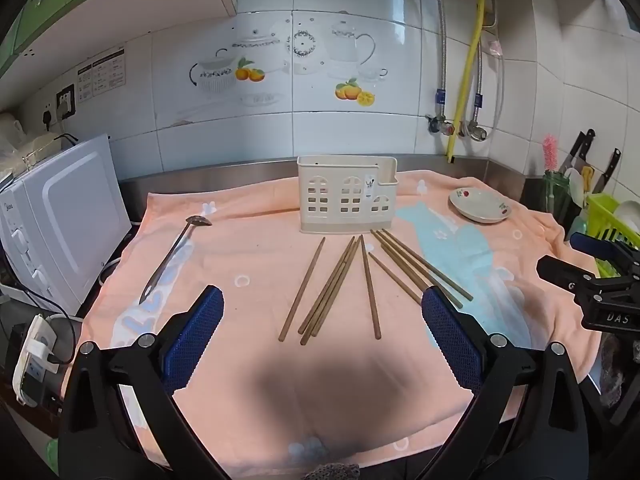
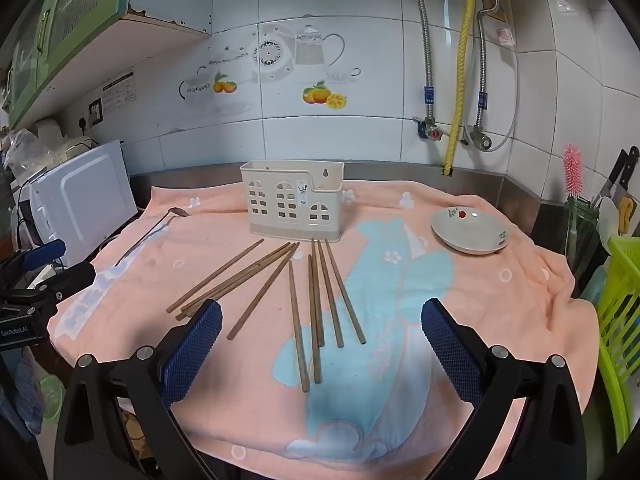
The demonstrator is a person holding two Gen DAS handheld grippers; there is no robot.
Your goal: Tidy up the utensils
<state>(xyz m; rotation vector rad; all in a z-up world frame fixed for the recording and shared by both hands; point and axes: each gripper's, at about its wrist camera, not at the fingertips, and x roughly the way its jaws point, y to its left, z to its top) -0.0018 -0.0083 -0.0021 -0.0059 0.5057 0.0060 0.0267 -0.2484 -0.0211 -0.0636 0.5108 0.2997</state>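
Both jaws gape empty over the chopsticks (image 1: 332, 284); left gripper (image 2: 24, 304) reads "GenRobot.AI" (right gripper (image 1: 600, 280): "DAS").

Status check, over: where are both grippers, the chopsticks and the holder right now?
Left gripper and right gripper open, empty, above the towel. Chopsticks loose before the utensil holder; spoon far left. Nothing blocking.

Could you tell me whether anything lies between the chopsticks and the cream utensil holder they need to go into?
Nothing visible does. The chopsticks lie loose on the pink towel just in front of the utensil holder, with bare towel between them. The dish and the ladle sit off to the sides.
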